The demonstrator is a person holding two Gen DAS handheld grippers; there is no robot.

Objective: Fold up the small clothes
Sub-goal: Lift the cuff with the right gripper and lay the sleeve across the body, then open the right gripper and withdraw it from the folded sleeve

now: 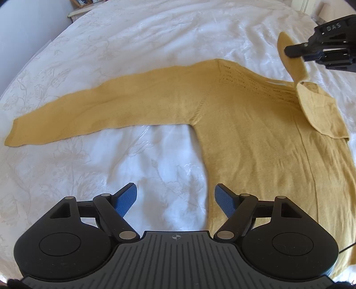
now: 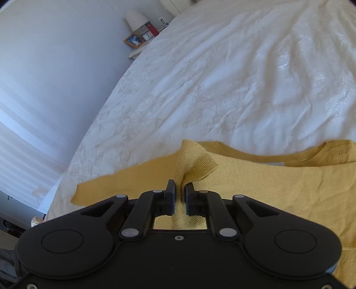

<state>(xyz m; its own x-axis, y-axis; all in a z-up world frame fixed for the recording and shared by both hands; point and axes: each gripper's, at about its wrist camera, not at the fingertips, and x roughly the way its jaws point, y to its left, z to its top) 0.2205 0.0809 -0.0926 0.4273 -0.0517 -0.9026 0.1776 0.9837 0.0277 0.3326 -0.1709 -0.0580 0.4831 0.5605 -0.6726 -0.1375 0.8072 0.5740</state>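
A mustard-yellow knit sweater (image 1: 255, 137) lies flat on a white bedspread (image 1: 133, 44). Its left sleeve (image 1: 100, 109) stretches out to the left. My left gripper (image 1: 175, 200) is open and empty, hovering over the sweater's left side edge near the hem. My right gripper (image 2: 180, 195) is shut on the cuff end of the other sleeve (image 2: 191, 162) and holds it lifted above the sweater's body (image 2: 278, 191). In the left wrist view the right gripper (image 1: 289, 50) shows at the upper right with the lifted sleeve (image 1: 293, 64) hanging from it.
The white embroidered bedspread (image 2: 244, 66) extends far beyond the sweater. A bedside table (image 2: 138, 52) with a lamp (image 2: 135, 19) and a framed picture (image 2: 133, 41) stands by the wall at the bed's far corner. The bed edge runs along the left.
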